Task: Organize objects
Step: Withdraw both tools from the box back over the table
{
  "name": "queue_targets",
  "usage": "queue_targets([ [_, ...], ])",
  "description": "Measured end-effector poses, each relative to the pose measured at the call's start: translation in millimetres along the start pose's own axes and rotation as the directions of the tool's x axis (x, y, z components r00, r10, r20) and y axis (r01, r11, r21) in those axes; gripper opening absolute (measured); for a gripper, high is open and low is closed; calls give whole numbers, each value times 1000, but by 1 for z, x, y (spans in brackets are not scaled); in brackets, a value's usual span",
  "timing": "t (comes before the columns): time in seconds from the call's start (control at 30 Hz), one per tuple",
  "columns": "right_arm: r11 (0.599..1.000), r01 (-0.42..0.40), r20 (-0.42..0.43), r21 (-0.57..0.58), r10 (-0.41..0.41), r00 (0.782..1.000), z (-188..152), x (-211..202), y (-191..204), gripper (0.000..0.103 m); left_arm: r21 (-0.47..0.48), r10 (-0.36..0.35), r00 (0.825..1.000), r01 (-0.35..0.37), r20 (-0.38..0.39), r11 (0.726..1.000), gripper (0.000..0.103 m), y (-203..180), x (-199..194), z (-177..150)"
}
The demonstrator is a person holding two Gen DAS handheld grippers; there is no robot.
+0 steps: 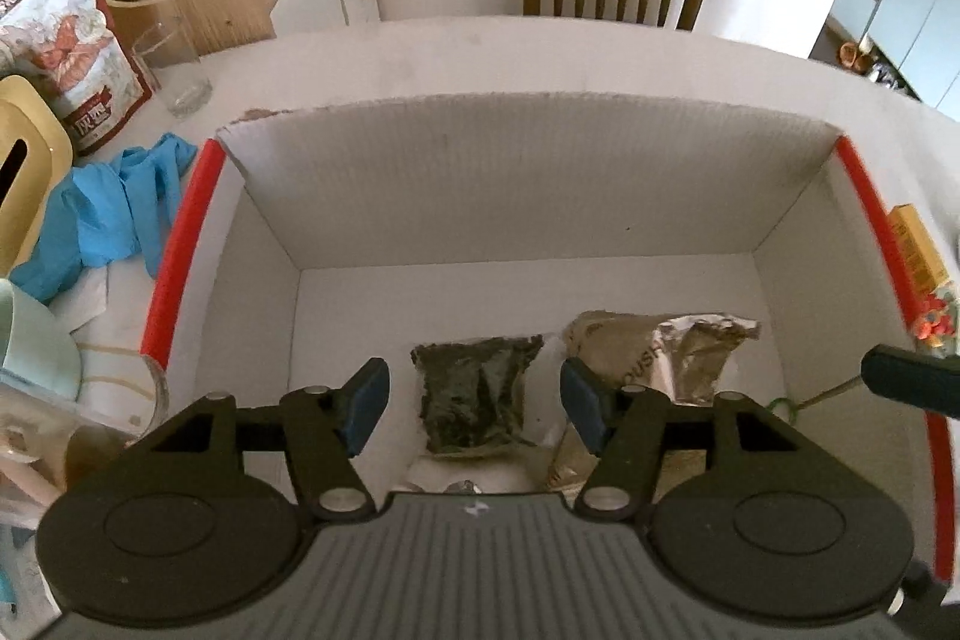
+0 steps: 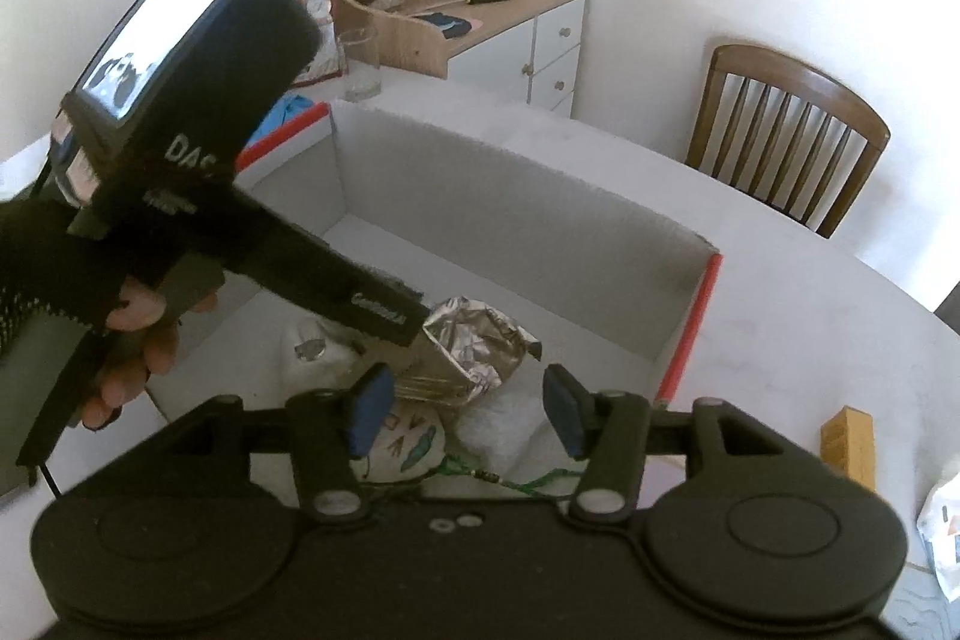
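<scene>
My left tongs (image 1: 474, 409) hang over the near end of the white box (image 1: 528, 172) on the desk (image 1: 540, 52), tipped steeply down; their blue pads stand apart with nothing pressed between them; the dark green packet (image 1: 474, 400) lies flat on the box floor directly below the gap, so I read these tongs as released, the packet resting on its own.

The packet's long axis runs away from me toward the far wall of the box, in line with the way the left tongs point; just to its right lies the torn foil pouch (image 1: 666, 358), close beside it though I cannot tell if they touch.

My right tongs (image 2: 465, 412) are also released, pads apart over the near right corner of the box; below them sit a small printed drawstring pouch (image 2: 408, 448) and a white wrapped bundle (image 2: 504, 430), neither gripped; the foil pouch lies just beyond them.

Judging what comes next, the yellow carton (image 2: 849, 445) waits outside the box on the desk, past its red-edged right wall; the right tongs are clearly the nearer to it.
</scene>
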State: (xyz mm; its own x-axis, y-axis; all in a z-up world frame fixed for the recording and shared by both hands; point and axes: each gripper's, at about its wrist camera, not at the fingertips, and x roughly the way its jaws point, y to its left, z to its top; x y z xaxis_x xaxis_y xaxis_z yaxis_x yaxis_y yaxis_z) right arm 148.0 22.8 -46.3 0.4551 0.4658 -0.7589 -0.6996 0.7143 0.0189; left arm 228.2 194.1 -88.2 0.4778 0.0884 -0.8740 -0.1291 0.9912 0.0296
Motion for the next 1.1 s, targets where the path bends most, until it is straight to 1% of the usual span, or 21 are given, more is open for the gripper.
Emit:
queue_targets([
  [0.1,1000,-4,16,18,4,1000,0,-10,-4,58,-1,-4,1000,4,27,1000,62,-2,-11,-2],
  [0.2,1000,-4,29,26,3,1000,0,-20,-7,58,13,-1,998,0,70,1000,62,-7,-25,-3],
  [0.47,998,-19,80,56,14,997,-2,-53,-13,62,70,-48,985,37,164,997,63,-24,-70,-9],
  [0.53,998,-25,91,60,20,996,-2,-59,-13,62,81,-51,983,37,179,996,63,-28,-79,-11],
  [0.67,997,-38,114,72,29,993,-6,-76,-14,63,85,-75,976,58,204,995,63,-35,-98,-17],
  [0.8,995,-50,142,89,37,989,-12,-96,-18,69,106,-81,968,57,238,993,70,-45,-117,-23],
  [0.9,994,-53,161,92,37,986,-18,-108,-20,72,117,-85,963,56,257,992,71,-52,-128,-27],
  [0.97,993,-58,173,99,40,984,-23,-118,-24,76,121,-86,960,55,265,991,76,-57,-133,-31],
  [1.03,992,-65,182,104,46,982,-28,-126,-28,79,122,-83,957,50,279,991,76,-64,-140,-35],
  [1.1,992,-65,195,110,43,980,-35,-134,-32,84,127,-84,953,48,290,991,76,-70,-146,-38],
])
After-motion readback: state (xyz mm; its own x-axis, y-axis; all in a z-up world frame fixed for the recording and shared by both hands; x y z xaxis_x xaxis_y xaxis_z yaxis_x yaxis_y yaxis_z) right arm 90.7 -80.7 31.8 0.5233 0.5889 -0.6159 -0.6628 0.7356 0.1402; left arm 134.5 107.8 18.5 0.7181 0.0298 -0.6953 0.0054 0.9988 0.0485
